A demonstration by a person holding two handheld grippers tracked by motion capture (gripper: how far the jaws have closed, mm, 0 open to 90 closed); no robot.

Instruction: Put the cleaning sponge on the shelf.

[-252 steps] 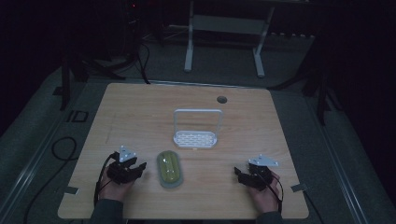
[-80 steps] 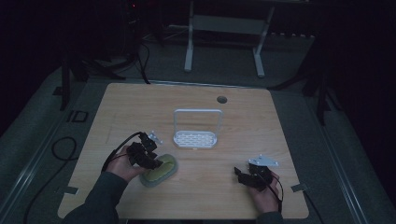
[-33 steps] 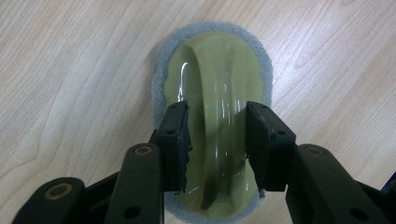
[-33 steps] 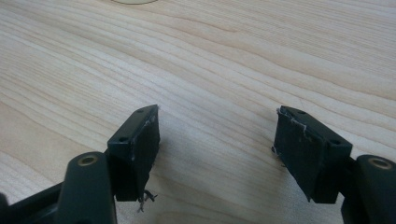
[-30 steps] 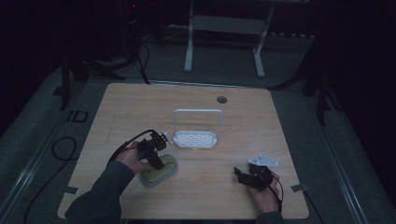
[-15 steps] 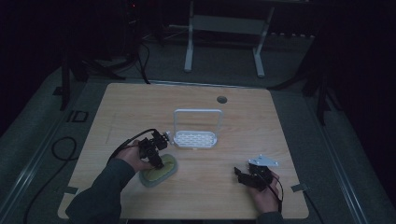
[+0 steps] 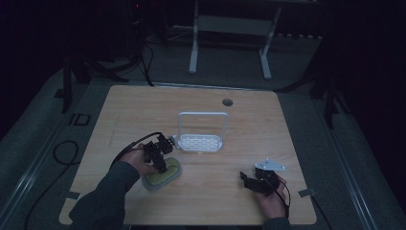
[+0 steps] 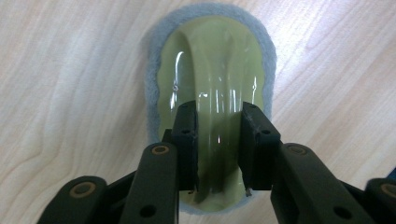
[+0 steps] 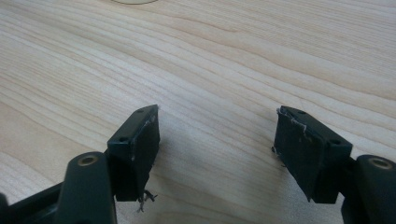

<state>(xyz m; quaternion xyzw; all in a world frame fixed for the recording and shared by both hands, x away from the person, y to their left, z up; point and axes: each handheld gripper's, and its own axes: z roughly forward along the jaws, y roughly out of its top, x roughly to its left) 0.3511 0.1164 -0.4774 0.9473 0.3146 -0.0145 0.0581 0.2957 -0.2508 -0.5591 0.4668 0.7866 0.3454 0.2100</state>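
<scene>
Green plastic, the scrubber's arched handle (image 8: 217, 121), sits between the left tool (image 8: 218, 149), whose jaws have just been closing onto it (pads pressing). Its grey-edged pad lies flat on the tabletop (image 7: 268, 124) before the white rack (image 7: 201, 141). Right tool (image 9: 217, 154) rests wide open, holding nothing.

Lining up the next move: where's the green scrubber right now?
In the high view the green scrubber lies front-left on the table, just before the white rack, between the left gripper jaws.
</scene>
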